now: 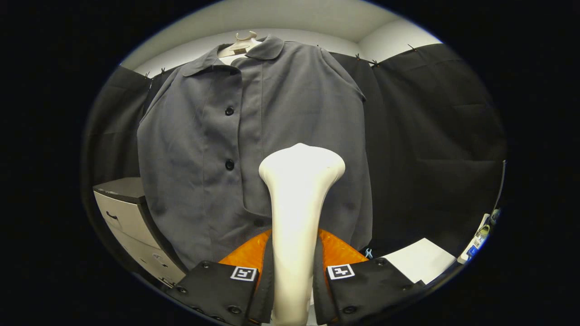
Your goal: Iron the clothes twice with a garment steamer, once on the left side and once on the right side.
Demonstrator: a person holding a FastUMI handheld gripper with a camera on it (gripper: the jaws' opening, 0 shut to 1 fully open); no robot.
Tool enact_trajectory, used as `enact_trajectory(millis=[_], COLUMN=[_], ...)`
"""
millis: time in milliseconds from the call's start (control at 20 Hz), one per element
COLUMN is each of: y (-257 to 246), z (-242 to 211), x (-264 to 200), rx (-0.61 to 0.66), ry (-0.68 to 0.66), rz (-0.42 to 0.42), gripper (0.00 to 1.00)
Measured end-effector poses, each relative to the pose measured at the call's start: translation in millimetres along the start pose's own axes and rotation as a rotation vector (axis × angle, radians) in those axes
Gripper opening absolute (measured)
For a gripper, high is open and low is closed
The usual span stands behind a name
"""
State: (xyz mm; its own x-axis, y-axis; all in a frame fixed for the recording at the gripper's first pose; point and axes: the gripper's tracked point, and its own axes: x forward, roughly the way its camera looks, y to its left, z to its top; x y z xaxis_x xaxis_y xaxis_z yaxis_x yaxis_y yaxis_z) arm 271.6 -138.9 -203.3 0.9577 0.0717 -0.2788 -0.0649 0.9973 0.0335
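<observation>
Grey cloth dominates the booth: a button-front jacket (pixel 253 149) hangs from a pale hanger (pixel 241 44) against the black backdrop, front panel facing the camera and collar at the top, evidently so both halves of its front can be reached in turn. Cream-white, the garment steamer (pixel 297 213) rises between the two black fingers (pixel 217 290) of the gripper (pixel 292 283), its narrow handle pinched from both sides and its flared head pointing up and forward toward the jacket's lower front, just right of the button line (the head appears close to the fabric, though whether it touches cannot be told from here). The clenched hold on the handle looks meant to keep the head square to the cloth while it is drawn along a panel. Orange padding (pixel 337 251) shows behind the fingers. To the left of the jacket stands a light drawer cabinet (pixel 124 213) with a dark top; to the right, beyond the fingers, lies a white sheet (pixel 419 260) on a dark surface. Judging by the head's position, a pass on one side of the front is in hand.
</observation>
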Motion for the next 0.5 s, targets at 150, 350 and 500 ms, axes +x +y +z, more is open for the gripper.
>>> enact_trajectory(millis=[150,350,500], y=[-5.2,-7.5,-8.1], z=[-17.3,-38.9,-49.3], x=[-3.6,-9.5,-12.9], rx=[0.003,0.011,0.009], ry=[0.031,0.069,0.087], rz=[-0.011,-0.010,-0.011], gripper=[0.43,0.43,0.43])
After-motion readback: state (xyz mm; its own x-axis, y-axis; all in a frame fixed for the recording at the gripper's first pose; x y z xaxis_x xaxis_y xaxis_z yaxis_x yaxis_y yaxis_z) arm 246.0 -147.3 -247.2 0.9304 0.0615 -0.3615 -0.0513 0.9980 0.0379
